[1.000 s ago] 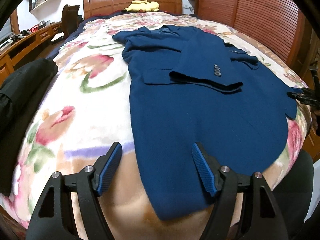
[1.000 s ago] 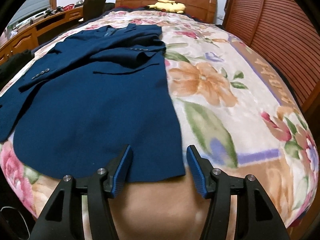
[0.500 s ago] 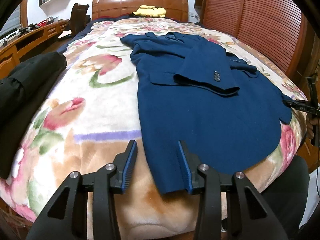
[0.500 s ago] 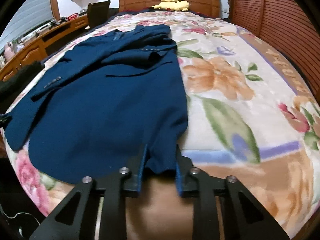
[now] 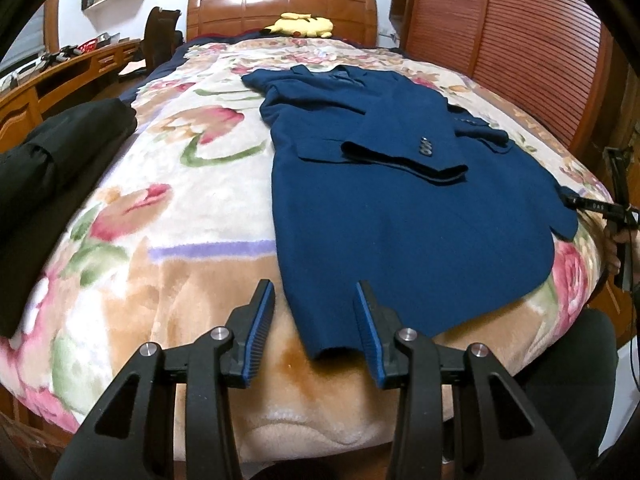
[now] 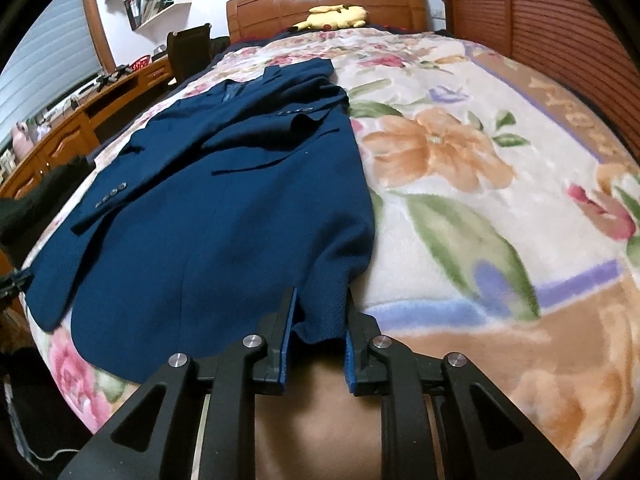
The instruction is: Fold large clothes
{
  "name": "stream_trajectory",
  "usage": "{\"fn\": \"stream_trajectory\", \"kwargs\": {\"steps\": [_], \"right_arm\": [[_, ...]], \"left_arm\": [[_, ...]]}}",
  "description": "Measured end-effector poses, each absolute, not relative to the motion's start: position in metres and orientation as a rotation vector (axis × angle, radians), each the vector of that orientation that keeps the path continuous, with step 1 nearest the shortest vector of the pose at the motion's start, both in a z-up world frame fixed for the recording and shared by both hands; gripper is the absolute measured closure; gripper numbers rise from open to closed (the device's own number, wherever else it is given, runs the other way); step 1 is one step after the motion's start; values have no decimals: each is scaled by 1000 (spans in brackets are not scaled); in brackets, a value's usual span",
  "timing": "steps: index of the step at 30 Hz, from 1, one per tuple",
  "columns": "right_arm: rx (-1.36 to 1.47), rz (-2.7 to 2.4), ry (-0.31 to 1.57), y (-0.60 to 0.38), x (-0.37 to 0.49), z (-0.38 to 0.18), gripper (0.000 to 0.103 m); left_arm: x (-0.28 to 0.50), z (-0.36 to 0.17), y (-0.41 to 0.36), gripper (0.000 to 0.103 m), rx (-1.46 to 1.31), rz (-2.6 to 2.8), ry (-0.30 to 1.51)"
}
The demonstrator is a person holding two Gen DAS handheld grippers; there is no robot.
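A navy blue suit jacket (image 5: 392, 200) lies flat on the flowered blanket (image 5: 180, 200), collar toward the headboard, one sleeve folded across its front. My left gripper (image 5: 316, 308) stands partly open around the jacket's near left hem corner, with cloth between the fingers. In the right wrist view the jacket (image 6: 224, 208) fills the left half of the bed. My right gripper (image 6: 318, 312) is shut on the near right hem corner and holds it slightly raised off the blanket (image 6: 480, 200).
A wooden headboard (image 5: 280, 12) with a yellow plush toy (image 5: 304, 26) stands at the far end. Dark folded clothes (image 5: 48, 168) lie at the bed's left edge. A slatted wooden wardrobe (image 5: 500, 32) runs along the right. A desk (image 6: 80, 128) stands left.
Both grippers narrowed over the jacket's hem corners. The right one closed on its corner and lifted it slightly. The left one closed partway around its corner.
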State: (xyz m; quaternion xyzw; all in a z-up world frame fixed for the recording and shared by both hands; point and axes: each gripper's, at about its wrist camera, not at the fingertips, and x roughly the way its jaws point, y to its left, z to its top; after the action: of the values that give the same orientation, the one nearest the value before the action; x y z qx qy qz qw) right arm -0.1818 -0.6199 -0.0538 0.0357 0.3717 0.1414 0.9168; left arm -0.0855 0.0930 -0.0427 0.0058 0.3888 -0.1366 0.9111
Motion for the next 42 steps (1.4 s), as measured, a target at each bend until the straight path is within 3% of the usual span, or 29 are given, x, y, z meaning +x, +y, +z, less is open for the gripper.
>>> {"fn": "stream_trajectory", "kwargs": {"steps": [4,5,9,25,42], "right_arm": [[38,285,763,-615,-182,-53,84],[7,283,758,-611,-183,-52,84],[-85,261,731,-597,-190,-47,89],[-48,239,547,-591,-233,7,93],[-46,318,344,-595,-333,74,94]], "left_arm": [[-87,-43,93,65,-4,-299,806],[-88,-42,93,81,-12,-318,806],[-90,-36,92,97,-33,-346,798],[-113,42,80,98,-39,-378,591],[-166,126,99,98,-60,-370,375]]}}
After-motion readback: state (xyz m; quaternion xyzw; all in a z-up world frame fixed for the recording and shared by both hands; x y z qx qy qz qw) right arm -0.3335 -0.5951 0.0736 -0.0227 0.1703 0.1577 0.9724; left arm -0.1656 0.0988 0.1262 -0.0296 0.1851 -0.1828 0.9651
